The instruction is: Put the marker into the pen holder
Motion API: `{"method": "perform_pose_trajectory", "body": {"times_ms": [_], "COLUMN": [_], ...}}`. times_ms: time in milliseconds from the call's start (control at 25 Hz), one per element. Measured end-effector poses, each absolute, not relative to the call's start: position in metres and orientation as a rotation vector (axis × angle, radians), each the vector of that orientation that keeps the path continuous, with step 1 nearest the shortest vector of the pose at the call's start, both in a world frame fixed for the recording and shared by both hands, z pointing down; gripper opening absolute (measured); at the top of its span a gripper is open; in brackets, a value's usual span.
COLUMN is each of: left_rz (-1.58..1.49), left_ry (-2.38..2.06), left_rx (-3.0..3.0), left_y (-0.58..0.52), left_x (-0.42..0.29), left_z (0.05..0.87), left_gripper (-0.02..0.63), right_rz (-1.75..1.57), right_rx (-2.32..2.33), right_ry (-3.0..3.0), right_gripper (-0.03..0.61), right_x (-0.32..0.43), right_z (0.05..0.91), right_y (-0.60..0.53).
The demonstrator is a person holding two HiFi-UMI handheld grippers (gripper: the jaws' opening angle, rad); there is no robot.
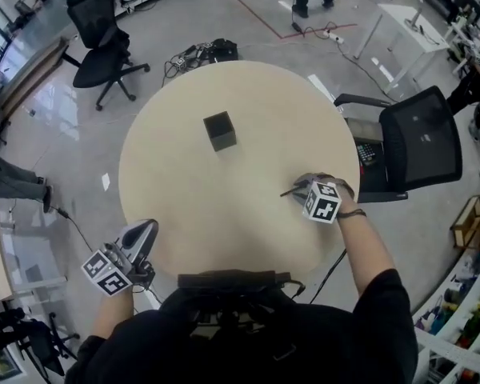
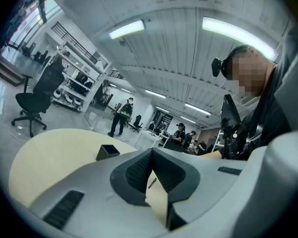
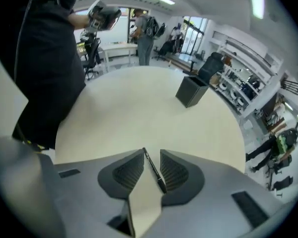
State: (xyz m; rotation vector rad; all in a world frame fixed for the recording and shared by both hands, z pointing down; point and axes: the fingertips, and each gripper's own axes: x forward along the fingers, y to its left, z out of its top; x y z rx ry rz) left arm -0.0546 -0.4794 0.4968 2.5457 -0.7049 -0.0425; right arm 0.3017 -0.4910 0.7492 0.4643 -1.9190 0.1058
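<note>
The table (image 1: 184, 206) looks smooth and matt, the pen holder (image 1: 221, 130) matt, perhaps plastic, the floor (image 1: 248, 30) glossy.

From the head view, most of the marker (image 1: 288, 191) was tucked under the right gripper (image 1: 302, 189), with just a thin dark end poking out to the left. In the right gripper view I couldn't tell whether its jaws actually touched it. In the left gripper view it was a tiny sliver, too small to read. The pen holder (image 1: 221, 130) was too dark inside to see. The table's (image 1: 168, 174) near edge was hidden behind the person's chest gear (image 1: 232, 282).
</note>
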Motion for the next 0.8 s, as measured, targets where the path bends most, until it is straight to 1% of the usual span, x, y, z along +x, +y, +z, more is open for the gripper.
{"method": "perform_pose_trajectory", "body": {"times_ms": [120, 280, 680, 800], "left_rz": [-0.033, -0.023, -0.029, -0.044], "left_ry": [-0.681, -0.708, -0.767, -0.778], "left_rx": [2.521, 2.477, 2.403, 2.393], "left_y": [-0.491, -0.489, -0.491, -0.491], "left_x": [-0.062, -0.076, -0.084, -0.085], "left_z": [0.513, 0.525, 0.540, 0.542], "left_gripper": [-0.006, -0.006, -0.006, -0.006], "right_rz": [0.090, 0.067, 0.086, 0.108], "right_rx": [0.333, 0.252, 0.085, 0.070], "right_ry": [-1.777, -1.669, -1.598, -1.609], "right_gripper": [0.098, 0.100, 0.098, 0.076], "right_x": [0.306, 0.316, 0.321, 0.321], "right_z": [0.799, 0.836, 0.859, 0.859], "right_y": [-0.487, -0.486, -0.482, -0.482]}}
